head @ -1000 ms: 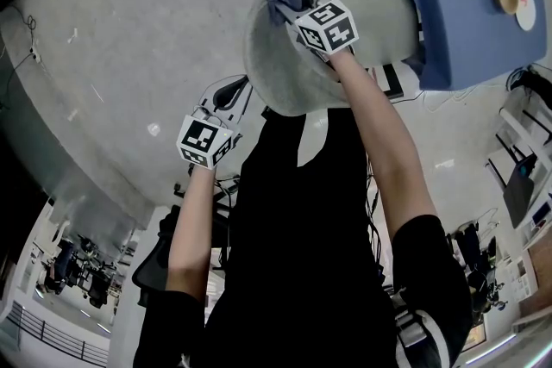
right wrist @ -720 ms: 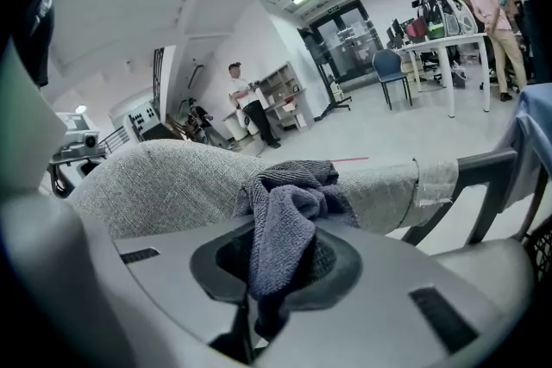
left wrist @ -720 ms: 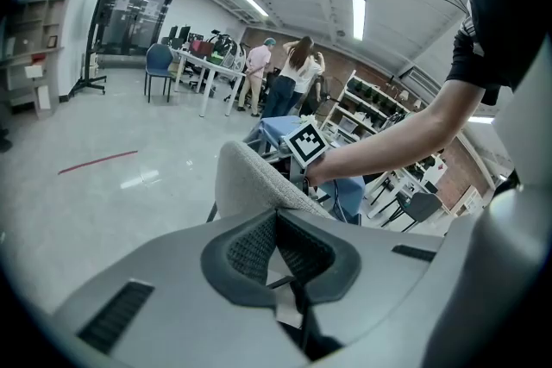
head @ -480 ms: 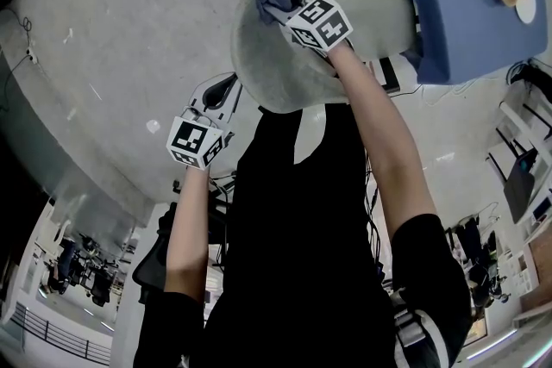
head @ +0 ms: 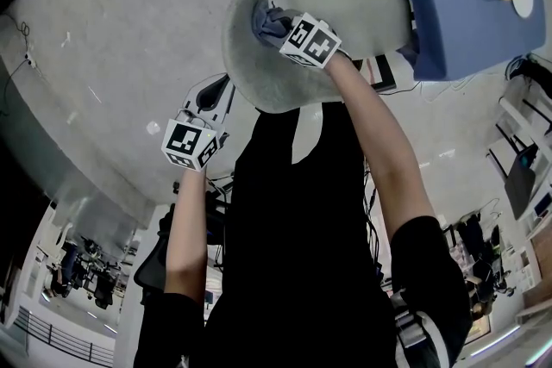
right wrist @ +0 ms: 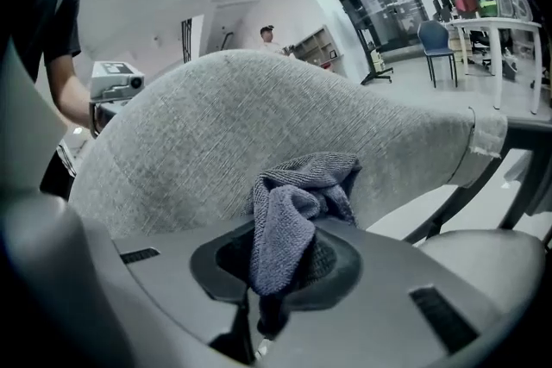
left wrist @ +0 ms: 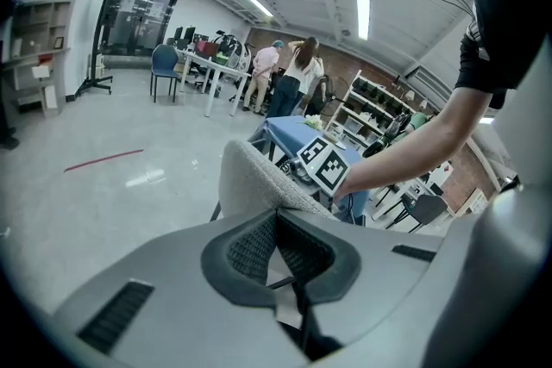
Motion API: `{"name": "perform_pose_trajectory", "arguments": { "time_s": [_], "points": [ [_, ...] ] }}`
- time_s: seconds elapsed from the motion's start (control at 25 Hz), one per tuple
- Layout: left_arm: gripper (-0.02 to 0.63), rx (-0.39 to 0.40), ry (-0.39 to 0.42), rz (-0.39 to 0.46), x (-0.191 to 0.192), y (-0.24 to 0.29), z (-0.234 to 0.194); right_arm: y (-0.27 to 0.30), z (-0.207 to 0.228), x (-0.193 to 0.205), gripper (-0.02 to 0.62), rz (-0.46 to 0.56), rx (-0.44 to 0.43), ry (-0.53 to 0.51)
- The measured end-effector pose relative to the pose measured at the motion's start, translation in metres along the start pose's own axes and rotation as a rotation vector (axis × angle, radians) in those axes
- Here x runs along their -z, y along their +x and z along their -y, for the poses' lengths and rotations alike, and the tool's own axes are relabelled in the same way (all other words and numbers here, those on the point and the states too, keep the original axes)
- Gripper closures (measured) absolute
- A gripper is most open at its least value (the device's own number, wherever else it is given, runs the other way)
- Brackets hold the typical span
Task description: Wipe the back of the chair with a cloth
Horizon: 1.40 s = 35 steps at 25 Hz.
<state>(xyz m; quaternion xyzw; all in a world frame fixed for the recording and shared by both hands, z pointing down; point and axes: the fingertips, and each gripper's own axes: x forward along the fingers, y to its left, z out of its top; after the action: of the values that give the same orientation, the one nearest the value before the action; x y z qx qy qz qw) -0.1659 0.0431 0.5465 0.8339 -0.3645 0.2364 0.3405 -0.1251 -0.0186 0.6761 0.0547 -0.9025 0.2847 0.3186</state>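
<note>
- The blue-grey cloth (right wrist: 297, 202) is clamped in the right gripper (right wrist: 276, 267) and bunched forward, so that fabric rather than jaw meets the surface.
- It is pressed on the grey chair back (right wrist: 198, 125), at 12 o'clock.
- The left gripper (left wrist: 280, 250) is held closed and empty, at 7 o'clock of the chair back in the head view, likely to clear the wiping path.

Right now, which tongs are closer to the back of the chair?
Right. The right tongs press the cloth against the chair back; the left tongs hang off to its side, shut, holding nothing, not touching it.
</note>
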Motion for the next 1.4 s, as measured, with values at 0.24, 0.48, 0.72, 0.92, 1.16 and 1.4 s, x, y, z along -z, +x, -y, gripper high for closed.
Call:
{"name": "perform_pose_trajectory", "arguments": {
  "time_s": [0.24,0.48,0.72,0.92,1.16,1.4],
  "points": [
    [0.584,-0.009,-0.001,-0.001,0.001,0.002,-0.001,-0.001,-0.029,0.039,0.525,-0.056,-0.075,0.021],
    [0.584,-0.025,-0.017,0.002,0.005,0.009,-0.005,-0.012,-0.055,0.091,0.525,-0.153,-0.157,0.031],
    [0.583,-0.037,-0.031,0.01,0.004,0.006,-0.005,-0.027,-0.072,0.117,0.525,-0.205,-0.208,0.051],
    [0.584,-0.043,-0.033,0.006,0.004,0.009,-0.004,-0.041,-0.078,0.139,0.525,-0.252,-0.272,0.071],
    [0.584,-0.054,-0.04,0.004,0.006,0.012,-0.006,-0.065,-0.076,0.171,0.525,-0.379,-0.347,0.051],
    [0.584,-0.064,-0.046,0.008,0.005,0.003,-0.003,-0.1,-0.084,0.208,0.525,-0.526,-0.395,0.015]
  ]
}}
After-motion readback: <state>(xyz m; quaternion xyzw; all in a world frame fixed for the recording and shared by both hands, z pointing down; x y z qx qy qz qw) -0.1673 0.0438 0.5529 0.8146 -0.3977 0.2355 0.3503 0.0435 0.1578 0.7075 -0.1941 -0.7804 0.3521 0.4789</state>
